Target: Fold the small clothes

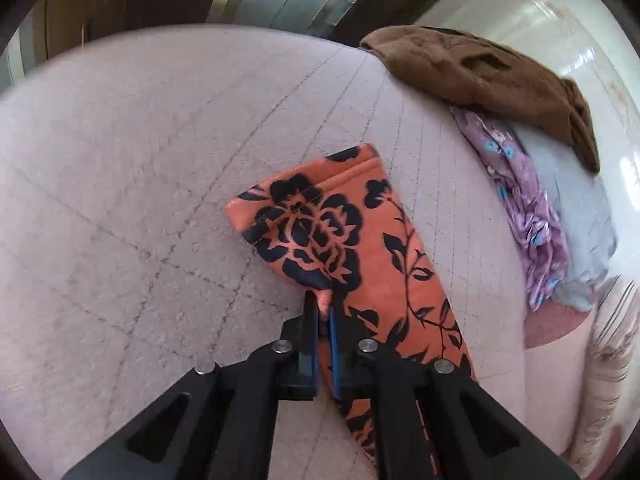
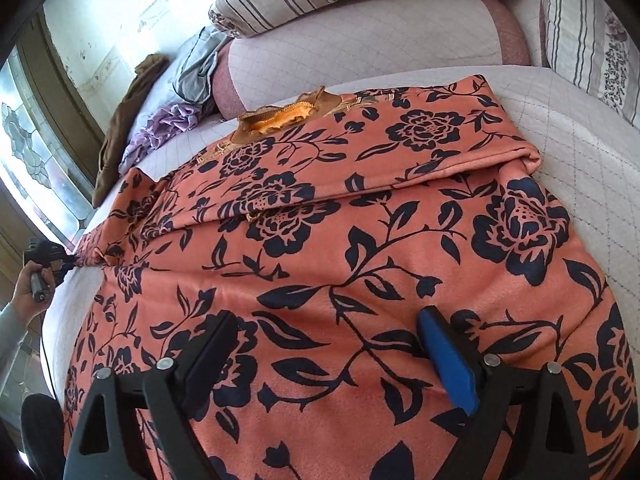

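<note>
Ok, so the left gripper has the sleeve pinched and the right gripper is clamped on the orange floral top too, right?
Not quite. The left gripper is shut on the sleeve, but the right wrist view shows the right gripper open over the orange floral top, gripping nothing.

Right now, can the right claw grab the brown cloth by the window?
Probably not. The right claw hangs open over the orange flowered cloth, and the brown cloth lies across the bed, past it.

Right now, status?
Left gripper shut on sleeve. Right gripper open over orange garment. Clothes pile at far edge, clear.
</note>
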`<move>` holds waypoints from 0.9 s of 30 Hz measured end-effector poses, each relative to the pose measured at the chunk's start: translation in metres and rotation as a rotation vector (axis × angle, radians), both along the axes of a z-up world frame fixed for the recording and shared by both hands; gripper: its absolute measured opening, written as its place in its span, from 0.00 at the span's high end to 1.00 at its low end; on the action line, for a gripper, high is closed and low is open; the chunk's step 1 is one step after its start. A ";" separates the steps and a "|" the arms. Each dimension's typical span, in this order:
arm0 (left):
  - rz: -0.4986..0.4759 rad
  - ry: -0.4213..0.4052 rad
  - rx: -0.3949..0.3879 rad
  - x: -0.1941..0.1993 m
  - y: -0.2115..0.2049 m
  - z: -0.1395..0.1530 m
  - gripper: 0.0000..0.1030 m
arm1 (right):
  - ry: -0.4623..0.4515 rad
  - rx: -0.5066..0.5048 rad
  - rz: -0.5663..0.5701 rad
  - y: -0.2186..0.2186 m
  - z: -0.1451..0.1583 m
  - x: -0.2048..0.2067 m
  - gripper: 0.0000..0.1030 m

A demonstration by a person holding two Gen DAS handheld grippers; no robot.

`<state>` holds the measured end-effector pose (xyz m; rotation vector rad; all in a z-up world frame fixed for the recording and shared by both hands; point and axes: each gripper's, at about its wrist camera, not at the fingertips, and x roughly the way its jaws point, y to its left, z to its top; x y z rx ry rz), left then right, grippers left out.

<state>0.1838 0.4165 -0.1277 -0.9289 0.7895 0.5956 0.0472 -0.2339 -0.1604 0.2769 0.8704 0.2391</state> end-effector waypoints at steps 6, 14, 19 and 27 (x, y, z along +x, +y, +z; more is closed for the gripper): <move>-0.288 -0.231 0.254 0.009 -0.122 0.123 0.96 | -0.014 0.057 -0.006 -0.007 -0.001 -0.001 0.09; -0.810 -0.500 0.336 0.024 -0.377 0.220 0.95 | -0.022 0.085 -0.011 -0.010 0.001 -0.003 0.09; -1.086 -0.388 0.288 0.051 -0.500 0.175 0.18 | -0.026 0.118 -0.015 -0.014 0.001 -0.004 0.09; -0.908 -0.211 0.222 0.035 -0.417 0.101 0.16 | -0.007 0.218 -0.051 -0.029 0.008 -0.008 0.10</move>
